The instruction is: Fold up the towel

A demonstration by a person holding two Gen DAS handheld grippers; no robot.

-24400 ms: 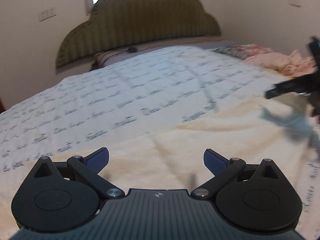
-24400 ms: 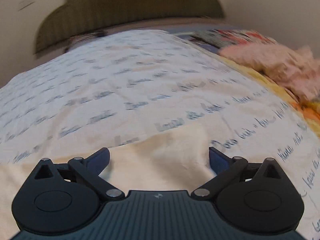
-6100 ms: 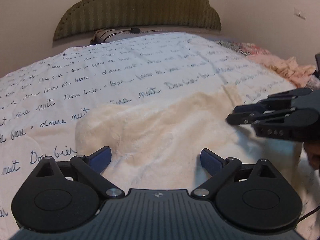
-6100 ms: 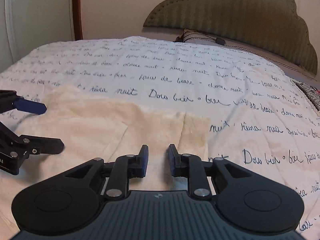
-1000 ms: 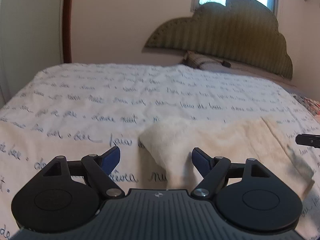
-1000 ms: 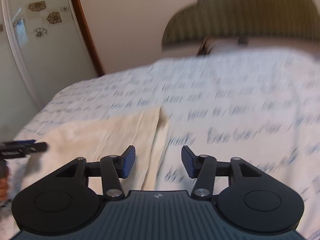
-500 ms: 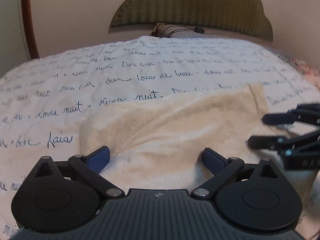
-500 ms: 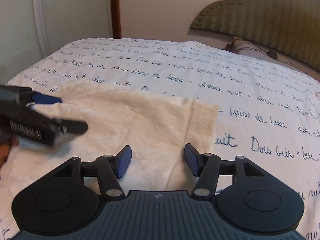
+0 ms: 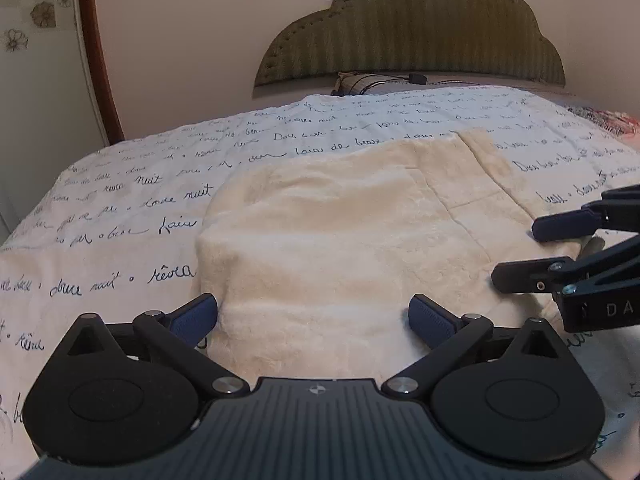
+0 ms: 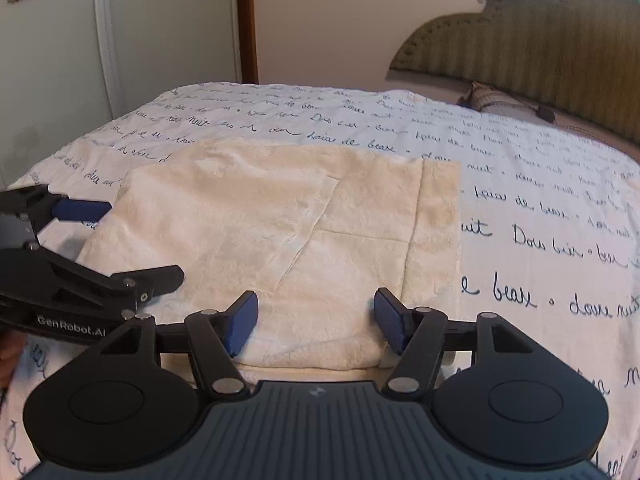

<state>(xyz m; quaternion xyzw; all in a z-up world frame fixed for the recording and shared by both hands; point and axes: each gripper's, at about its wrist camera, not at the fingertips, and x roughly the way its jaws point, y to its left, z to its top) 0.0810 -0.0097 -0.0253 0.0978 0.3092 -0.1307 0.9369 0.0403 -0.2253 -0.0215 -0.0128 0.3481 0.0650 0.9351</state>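
A cream towel (image 9: 352, 220) (image 10: 280, 220) lies folded in layers on the bed, with a narrow strip along its right edge. At the towel's near left corner my left gripper (image 9: 312, 318) is open, its blue pads spread over the near edge and holding nothing. It also shows at the left of the right wrist view as the left gripper (image 10: 136, 244). The right gripper (image 10: 316, 320) is open over the near right edge of the towel, nothing between its pads. In the left wrist view the right gripper (image 9: 516, 254) comes in from the right, open.
The bed is covered by a white bedspread (image 9: 120, 216) (image 10: 540, 216) with dark handwriting print. A green padded headboard (image 9: 408, 32) and a pillow (image 9: 360, 82) stand at the far end. A white door with flower stickers (image 10: 52, 52) is to the left.
Both grippers pulled back a little toward the near edge of the towel. The towel now shows flat with its folded layers; both grippers remain open.
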